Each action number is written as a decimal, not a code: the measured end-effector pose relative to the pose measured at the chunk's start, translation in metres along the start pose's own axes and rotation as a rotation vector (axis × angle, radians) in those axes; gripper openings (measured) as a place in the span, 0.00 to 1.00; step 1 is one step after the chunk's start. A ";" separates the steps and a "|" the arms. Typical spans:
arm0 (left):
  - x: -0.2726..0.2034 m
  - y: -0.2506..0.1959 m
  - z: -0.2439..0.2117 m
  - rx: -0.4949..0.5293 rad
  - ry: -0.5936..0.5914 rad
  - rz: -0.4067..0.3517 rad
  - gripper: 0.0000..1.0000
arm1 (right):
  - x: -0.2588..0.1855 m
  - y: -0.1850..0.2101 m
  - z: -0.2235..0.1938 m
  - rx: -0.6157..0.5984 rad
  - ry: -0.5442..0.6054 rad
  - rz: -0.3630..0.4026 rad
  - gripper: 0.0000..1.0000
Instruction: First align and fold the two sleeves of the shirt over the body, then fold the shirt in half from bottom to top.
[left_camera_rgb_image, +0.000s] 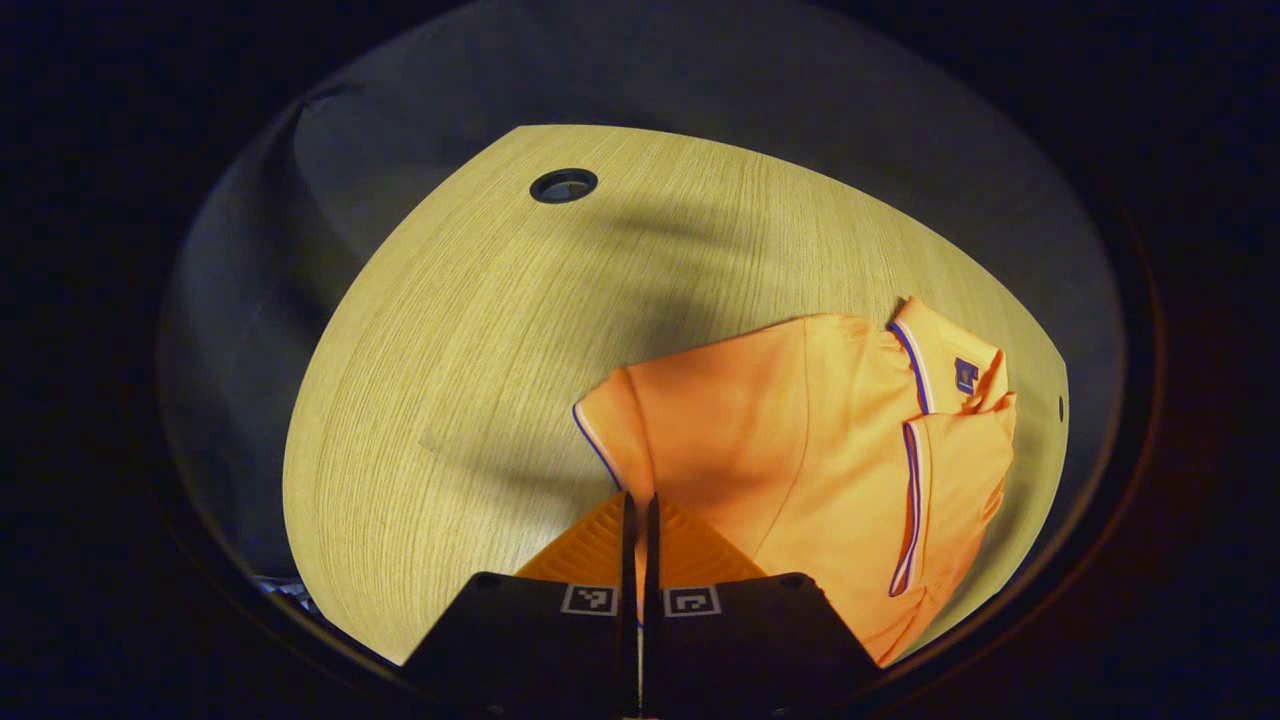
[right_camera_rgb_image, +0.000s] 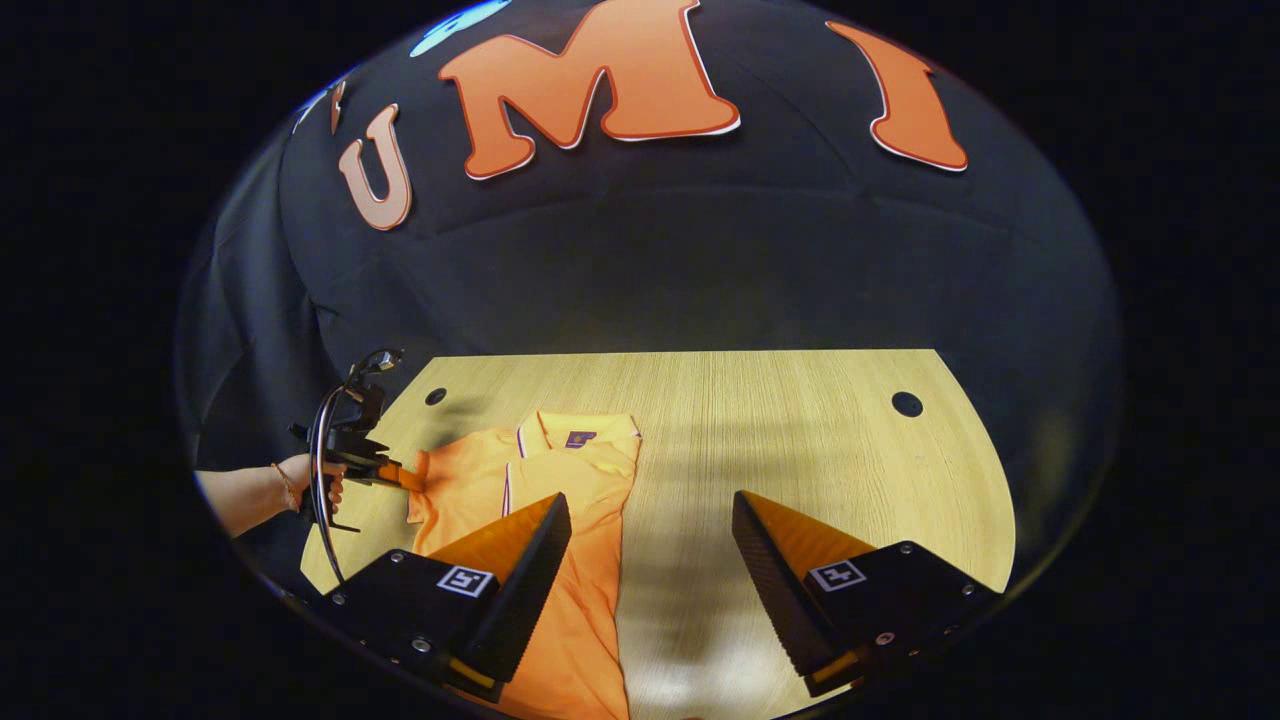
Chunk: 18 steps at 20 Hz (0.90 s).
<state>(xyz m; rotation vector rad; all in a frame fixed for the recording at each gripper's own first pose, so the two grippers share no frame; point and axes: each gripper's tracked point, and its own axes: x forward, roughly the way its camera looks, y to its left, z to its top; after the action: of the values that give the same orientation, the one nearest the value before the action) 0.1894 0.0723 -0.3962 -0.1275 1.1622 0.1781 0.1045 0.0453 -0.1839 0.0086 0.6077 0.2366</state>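
The step in hand looks like the sleeve folding. In the left gripper view, 1 sleeve (left_camera_rgb_image: 945, 480) with its striped cuff already lies folded over the body of the shirt (left_camera_rgb_image: 800, 440), at about 3 o'clock of the picture. The other sleeve (left_camera_rgb_image: 625, 430) is spread to the side on the table (left_camera_rgb_image: 450, 350), just above the left gripper (left_camera_rgb_image: 640, 520). The jaws of this gripper are pressed together with only a thin slit between them. Its tips are at the sleeve edge, but I cannot tell if cloth is caught between them.

In the right gripper view, the left gripper (right_camera_rgb_image: 400, 478) is seen at 9 o'clock, held by a hand (right_camera_rgb_image: 310, 480), with its tips touching the sleeve (right_camera_rgb_image: 440, 480) on that side. The right gripper (right_camera_rgb_image: 650, 520) is wide open and holds nothing. The shirt (right_camera_rgb_image: 580, 560) lies at 7 o'clock of that view, under and behind one finger (right_camera_rgb_image: 520, 560), while the other finger stands over bare table (right_camera_rgb_image: 800, 430).

By my judgement, the next move is to carry this second sleeve across onto the body and align it with the first 1. It calls for a firm pinch on the cuff and a flat, smooth pull. The bottom-to-top fold is not yet done.
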 end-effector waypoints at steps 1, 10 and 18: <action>-0.007 -0.002 0.004 0.009 -0.022 0.001 0.02 | -0.003 -0.001 0.001 -0.001 -0.006 -0.002 0.99; -0.084 -0.060 0.037 0.272 -0.171 0.039 0.02 | -0.029 -0.012 0.004 -0.010 -0.048 -0.020 0.99; -0.093 -0.170 0.007 0.385 -0.136 -0.081 0.02 | -0.047 -0.039 -0.006 0.035 -0.060 -0.056 0.99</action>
<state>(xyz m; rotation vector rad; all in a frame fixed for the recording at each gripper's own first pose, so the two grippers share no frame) 0.1944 -0.0993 -0.3069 0.1751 1.0340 -0.1091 0.0720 -0.0038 -0.1652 0.0324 0.5520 0.1712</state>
